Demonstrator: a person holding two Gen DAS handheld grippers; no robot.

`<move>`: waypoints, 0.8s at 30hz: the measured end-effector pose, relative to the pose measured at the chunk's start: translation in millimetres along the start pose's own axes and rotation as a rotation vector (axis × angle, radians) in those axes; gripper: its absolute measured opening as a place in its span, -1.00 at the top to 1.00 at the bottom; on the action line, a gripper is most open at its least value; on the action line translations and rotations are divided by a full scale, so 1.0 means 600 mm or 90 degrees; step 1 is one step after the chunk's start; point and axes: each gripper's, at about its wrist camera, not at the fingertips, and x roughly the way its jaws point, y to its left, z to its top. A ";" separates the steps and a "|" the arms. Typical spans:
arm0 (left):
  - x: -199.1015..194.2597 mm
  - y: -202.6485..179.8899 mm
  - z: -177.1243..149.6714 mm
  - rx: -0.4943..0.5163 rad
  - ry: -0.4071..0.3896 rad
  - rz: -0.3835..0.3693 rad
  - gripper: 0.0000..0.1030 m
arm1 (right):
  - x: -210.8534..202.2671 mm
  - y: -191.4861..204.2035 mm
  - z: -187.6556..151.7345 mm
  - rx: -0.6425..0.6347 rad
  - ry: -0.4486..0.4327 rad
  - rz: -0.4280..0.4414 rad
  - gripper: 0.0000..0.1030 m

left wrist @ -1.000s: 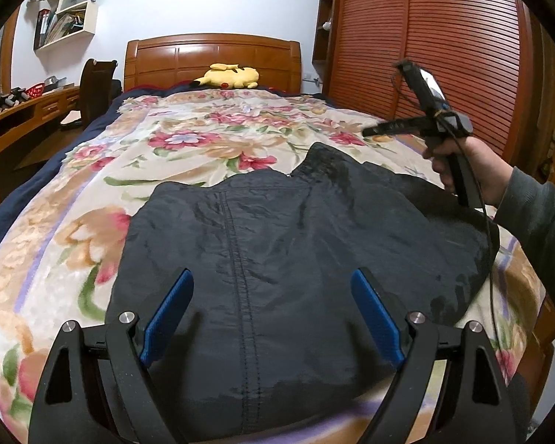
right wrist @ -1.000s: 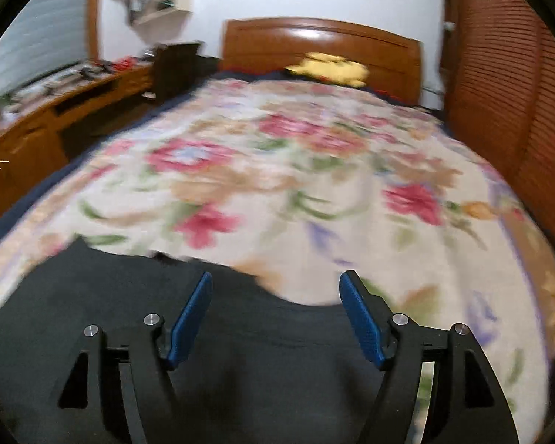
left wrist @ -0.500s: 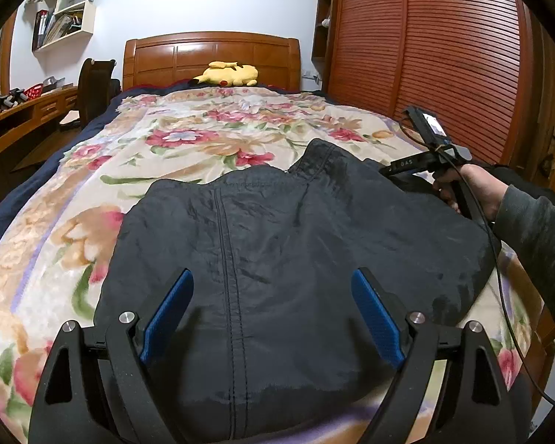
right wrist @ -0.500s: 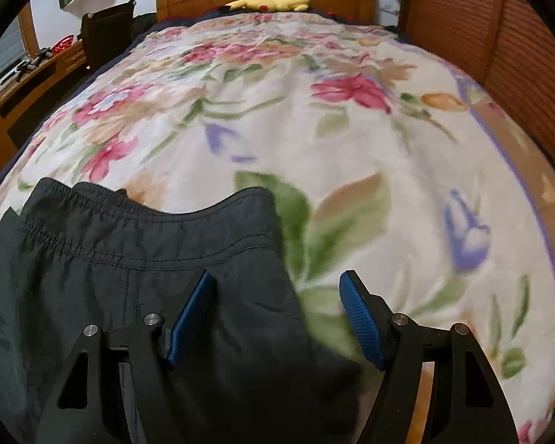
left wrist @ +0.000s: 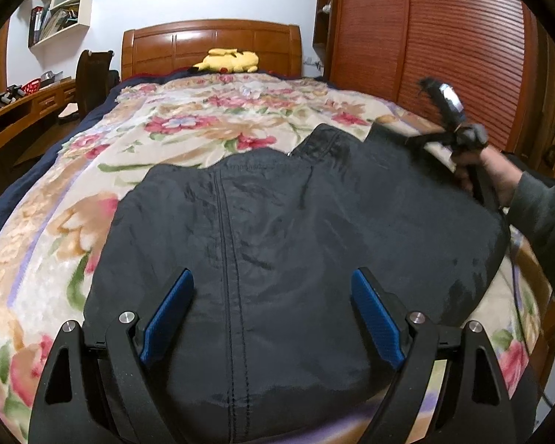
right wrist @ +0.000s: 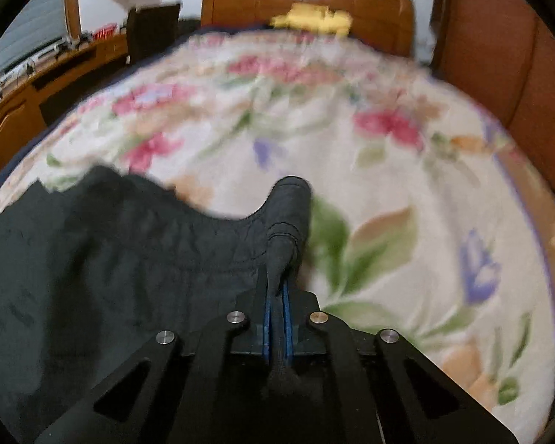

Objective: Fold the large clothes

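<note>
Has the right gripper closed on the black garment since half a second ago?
Yes. The right gripper, open before, now pinches a corner of the black garment and lifts it off the floral blanket. The left gripper is open above it.

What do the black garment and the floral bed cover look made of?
Black garment: thin woven synthetic, maybe nylon; slight sheen, crisp fine wrinkles, stitched seams. The right gripper has its jaws shut on its edge. Floral bed cover: likely plush fleece; matte, fuzzy, soft-edged print.
</note>
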 end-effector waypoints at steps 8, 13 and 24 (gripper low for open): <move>-0.003 0.000 -0.002 -0.001 0.000 -0.004 -0.70 | 0.008 -0.063 -0.010 0.056 0.045 -0.102 0.61; -0.010 -0.005 -0.003 0.008 -0.008 -0.009 -0.70 | -0.024 -0.047 -0.005 0.047 0.014 -0.097 -0.30; -0.038 -0.002 0.000 -0.005 -0.057 -0.018 -0.70 | -0.106 0.136 -0.045 -0.082 0.000 0.059 -0.35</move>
